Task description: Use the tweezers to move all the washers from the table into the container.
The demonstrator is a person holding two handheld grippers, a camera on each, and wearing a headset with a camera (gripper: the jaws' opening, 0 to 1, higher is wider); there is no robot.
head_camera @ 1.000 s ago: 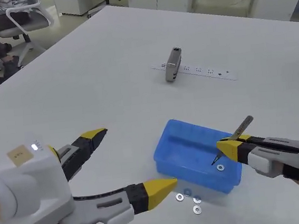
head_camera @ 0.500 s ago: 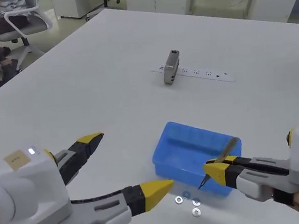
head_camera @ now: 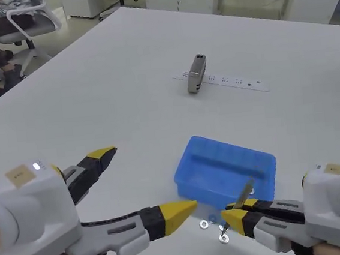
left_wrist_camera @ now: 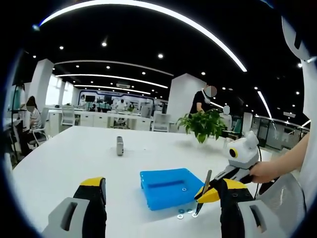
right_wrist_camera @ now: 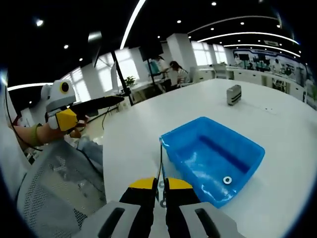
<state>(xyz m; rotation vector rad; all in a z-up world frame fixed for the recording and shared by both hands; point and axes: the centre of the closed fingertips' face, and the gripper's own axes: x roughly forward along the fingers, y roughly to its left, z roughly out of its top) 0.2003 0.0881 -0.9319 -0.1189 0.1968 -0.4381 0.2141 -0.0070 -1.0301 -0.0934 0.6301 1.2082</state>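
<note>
The right gripper (head_camera: 230,219) is clenched on the tweezers (head_camera: 244,196), its yellow jaws pressed together on the shaft. The tweezers slant down and to the left, their tip low over the table (head_camera: 94,92) at the near edge of the blue container (head_camera: 221,161). A few washers (head_camera: 204,224) lie loose on the table there, just beside the container's near wall; the tip comes down among them, closest to the nearest one – whether it touches cannot be told. In the right gripper view the tweezers run straight out from between the jaws, with the container just right of them. One washer (right_wrist_camera: 227,180) lies inside the container, by its near right corner.

The left gripper (head_camera: 148,179) hangs released to the left of the container, jaws spread wide – its right jaw tip just beside the loose washers, apart from the tweezers. Far off on the table lie a power strip (head_camera: 232,82) and a grey block (head_camera: 196,74) standing at its left end
</note>
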